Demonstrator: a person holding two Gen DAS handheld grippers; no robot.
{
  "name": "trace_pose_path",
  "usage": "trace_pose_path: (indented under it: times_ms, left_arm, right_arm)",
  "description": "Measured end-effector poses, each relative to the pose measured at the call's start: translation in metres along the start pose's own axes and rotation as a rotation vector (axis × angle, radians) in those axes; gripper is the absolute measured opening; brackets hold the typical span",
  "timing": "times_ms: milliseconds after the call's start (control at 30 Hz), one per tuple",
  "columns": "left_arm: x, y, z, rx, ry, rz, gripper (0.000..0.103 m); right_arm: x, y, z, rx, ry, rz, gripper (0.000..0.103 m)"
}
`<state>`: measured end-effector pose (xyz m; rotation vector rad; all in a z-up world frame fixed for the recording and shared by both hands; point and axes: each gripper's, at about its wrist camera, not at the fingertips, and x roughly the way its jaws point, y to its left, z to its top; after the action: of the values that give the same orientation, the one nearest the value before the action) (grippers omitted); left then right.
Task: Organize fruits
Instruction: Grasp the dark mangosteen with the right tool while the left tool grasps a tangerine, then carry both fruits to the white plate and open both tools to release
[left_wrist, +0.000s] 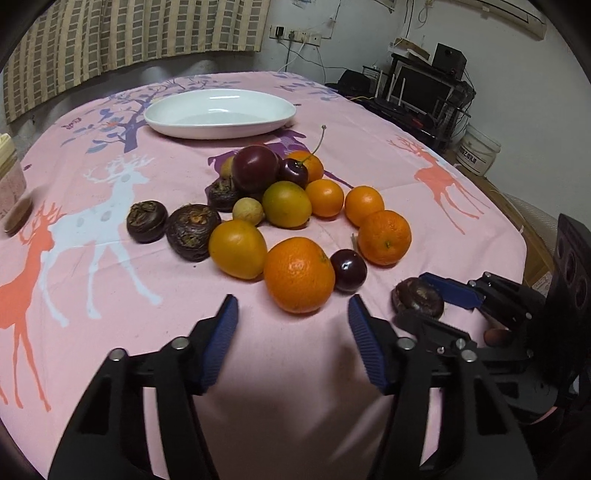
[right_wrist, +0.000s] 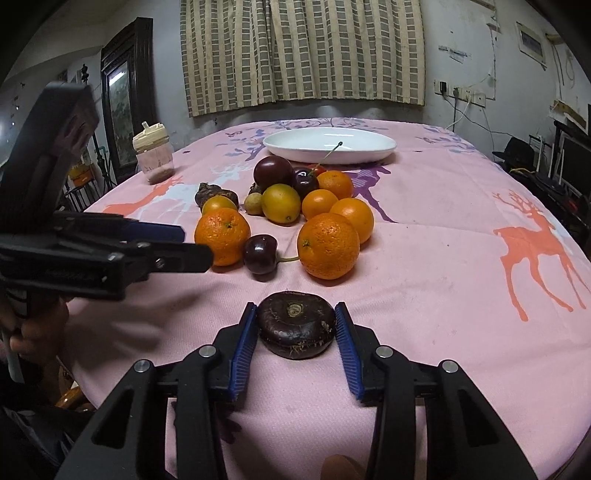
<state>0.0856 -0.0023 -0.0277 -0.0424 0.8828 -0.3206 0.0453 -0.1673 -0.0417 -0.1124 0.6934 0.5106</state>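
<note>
Left wrist view: our left gripper has its jaws apart with nothing between them, just short of the nearest orange in the fruit pile on the table; closing from here we could clip that orange off-centre and roll it into the cherry and the rest, well before the plate at the far side. Right wrist view: our right gripper looks clamped on the water chestnut, pads at both flanks. It is flat and smooth-skinned, so we risk it squirting out on the lift.
</note>
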Motion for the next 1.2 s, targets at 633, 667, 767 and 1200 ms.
trace_pose_path:
  times_ms: [633,667,767,1200]
  left_arm:
    - [0.013,0.007,0.013,-0.059,0.026,-0.088,0.04]
    - [0.011,0.008,0.012,-0.058,0.019,-0.089,0.04]
    - [0.0,0.009,0.009,-0.053,-0.012,-0.103,0.04]
    - [-0.015,0.064,0.128,-0.04,-0.163,-0.08,0.04]
  right_arm:
    - [0.002,-0.004,0.001,0.014,0.002,0.03,0.042]
    - [0.002,-0.005,0.001,0.016,0.003,0.033,0.042]
    - [-0.003,-0.007,0.005,0.024,-0.007,0.05,0.042]
    - [0.037,-0.05,0.154,0.052,-0.135,0.125,0.042]
